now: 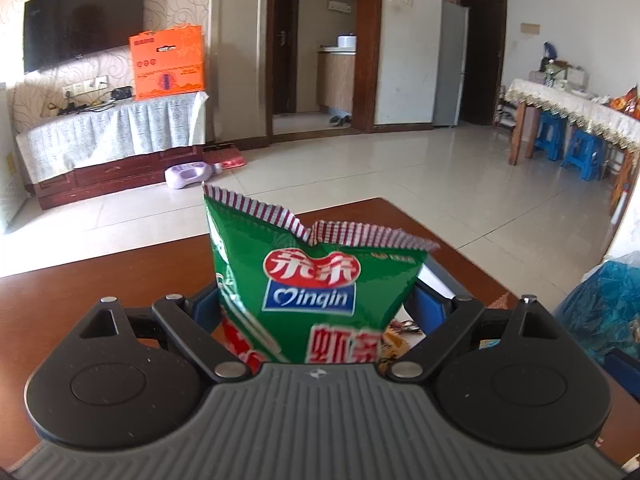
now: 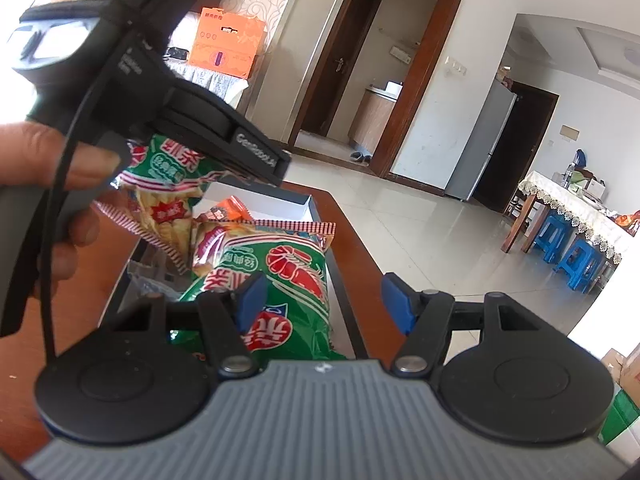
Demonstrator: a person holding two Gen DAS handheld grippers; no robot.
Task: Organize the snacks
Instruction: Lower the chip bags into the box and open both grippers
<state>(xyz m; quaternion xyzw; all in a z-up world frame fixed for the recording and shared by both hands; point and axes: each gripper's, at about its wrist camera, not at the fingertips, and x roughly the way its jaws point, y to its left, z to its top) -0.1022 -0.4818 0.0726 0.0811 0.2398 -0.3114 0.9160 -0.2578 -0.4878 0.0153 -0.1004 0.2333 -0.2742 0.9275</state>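
Note:
My left gripper [image 1: 312, 304] is shut on a green Qinqin shrimp-chip bag [image 1: 316, 280] and holds it upright above the brown table [image 1: 80, 288]. In the right wrist view the same left gripper [image 2: 224, 148] hangs over a white-walled box [image 2: 296, 202], with the held bag [image 2: 168, 184] drooping from it. A second green shrimp-chip bag [image 2: 288, 268] lies flat in the box, with an orange snack packet [image 2: 228, 210] behind it. My right gripper [image 2: 324, 304] is open and empty, just above the near end of the lying bag.
A blue plastic bag [image 1: 600, 304] sits at the table's right edge. Small wrapped snacks [image 1: 396, 340] lie under the left gripper. Beyond the table are tiled floor, a TV cabinet [image 1: 108, 148] and a dining table with blue stools [image 1: 580, 152].

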